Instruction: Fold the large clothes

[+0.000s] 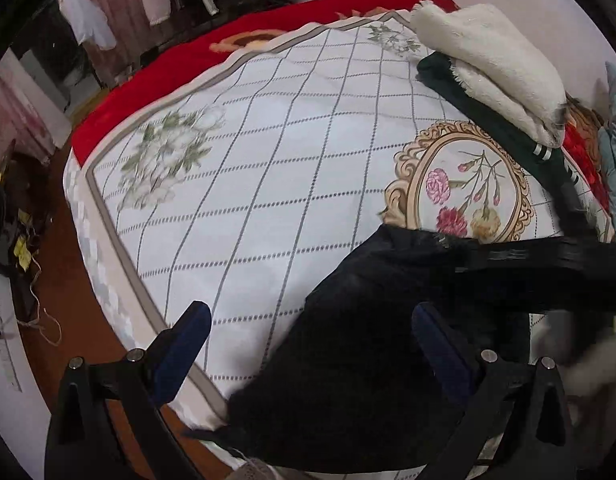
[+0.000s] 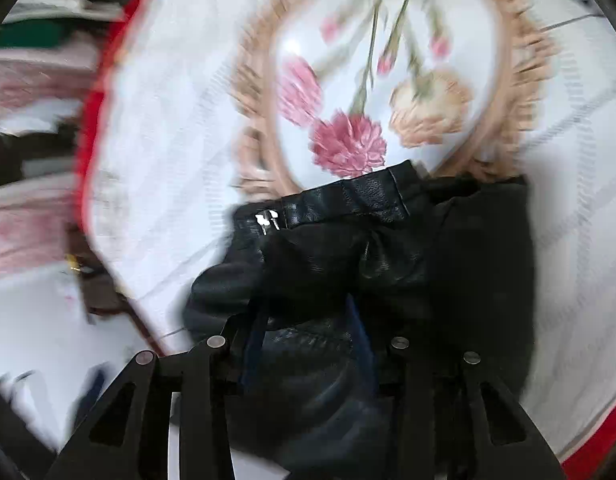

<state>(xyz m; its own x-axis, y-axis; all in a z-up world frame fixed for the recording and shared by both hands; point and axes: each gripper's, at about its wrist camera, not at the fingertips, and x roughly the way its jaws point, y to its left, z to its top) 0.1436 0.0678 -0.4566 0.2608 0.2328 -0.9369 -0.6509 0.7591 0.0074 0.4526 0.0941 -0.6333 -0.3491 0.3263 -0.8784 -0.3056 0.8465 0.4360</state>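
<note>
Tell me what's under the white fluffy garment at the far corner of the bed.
The white fluffy garment lies on a folded dark green garment, which rests on the floral bedspread. Whether anything else lies beneath the stack is covered.

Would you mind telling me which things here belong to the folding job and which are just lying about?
Part of the job:
black leather garment
right gripper, shut on it
left gripper, open
bedspread, the work surface

Lying about:
white fluffy cloth
dark green garment beneath it
red blanket
hanging clothes
</note>
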